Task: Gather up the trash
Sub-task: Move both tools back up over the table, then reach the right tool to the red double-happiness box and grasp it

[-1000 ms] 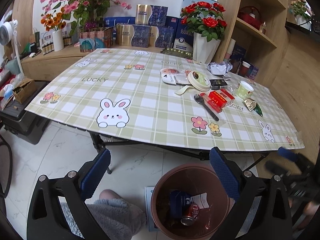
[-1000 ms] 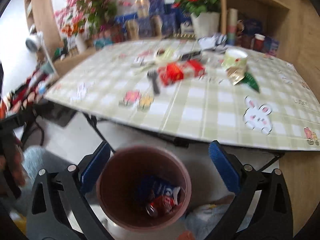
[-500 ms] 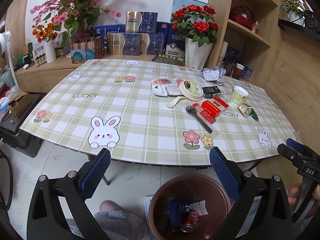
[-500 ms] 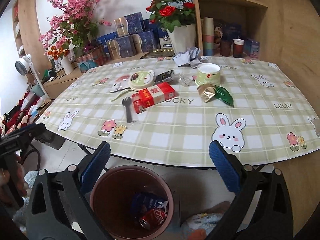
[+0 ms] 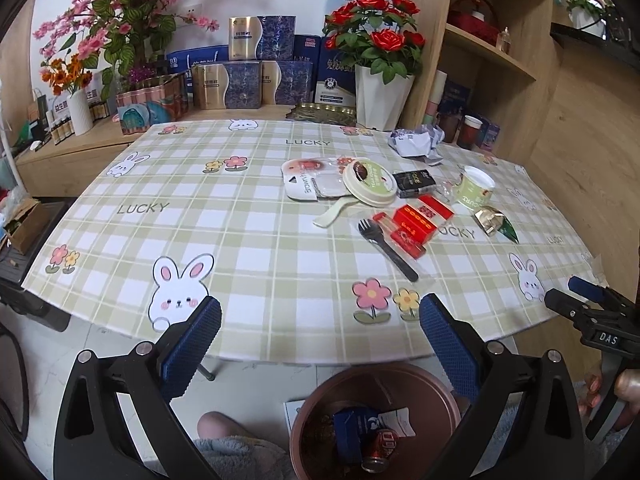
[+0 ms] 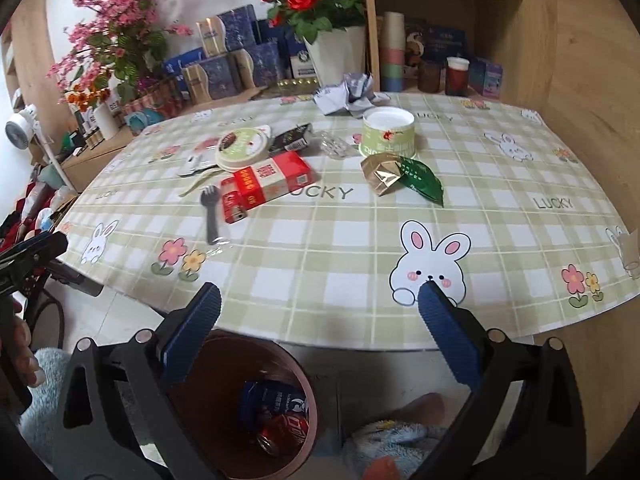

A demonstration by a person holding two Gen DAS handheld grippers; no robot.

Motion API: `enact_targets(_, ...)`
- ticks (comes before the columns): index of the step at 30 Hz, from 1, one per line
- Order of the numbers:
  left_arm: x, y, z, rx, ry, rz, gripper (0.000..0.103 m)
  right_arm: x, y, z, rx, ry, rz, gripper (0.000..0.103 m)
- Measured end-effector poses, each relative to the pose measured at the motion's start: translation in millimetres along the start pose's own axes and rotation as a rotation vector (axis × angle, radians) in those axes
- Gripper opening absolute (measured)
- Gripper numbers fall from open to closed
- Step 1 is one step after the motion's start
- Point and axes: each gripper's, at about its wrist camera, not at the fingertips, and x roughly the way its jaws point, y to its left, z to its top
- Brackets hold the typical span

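Left wrist view: left claw (image 5: 320, 336) spread wide, empty, hanging off the near edge of the tabletop (image 5: 248, 248), with the brown bin (image 5: 400, 380) on the floor below it. Right claw (image 6: 320, 328) also spread and empty, same near edge, bin (image 6: 296, 364) under its left finger. Trash sits in a cluster on the far-right part of the cloth: black fork (image 5: 386, 249), red carton (image 5: 418, 220), round lid (image 5: 370, 182), paper cup (image 5: 475, 187), foil wrapper (image 6: 402, 176), crumpled paper (image 5: 416, 142). Fork is the closest piece, ahead and slightly right of the left claw, long axis running diagonally, handle end toward the person. From the right claw, fork (image 6: 212, 214) lies ahead-left; the wrapper looks its easier reach.
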Motion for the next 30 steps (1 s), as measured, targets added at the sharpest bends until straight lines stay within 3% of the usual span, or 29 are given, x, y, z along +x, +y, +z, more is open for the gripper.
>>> enact_targets(8,35,21,25,-0.035,0.002,0.021,0.097,54,21,47,0.108,0.069,0.061,0.096)
enact_targets(14,56,44,40,-0.079,-0.004,0.038,0.097,104,54,84,0.207,0.126,0.052,0.092)
enact_targets(22,69,70,38,-0.115,0.006,0.069,0.097,173,60,114,0.405,0.215,-0.097,0.093)
enact_targets(27,77,77,33,-0.14,0.027,0.073,0.097,195,67,117,0.404,0.25,-0.159,0.096)
enact_targets(30,78,74,32,-0.138,0.031,0.064,0.097,195,76,115,0.292,0.25,-0.186,0.091)
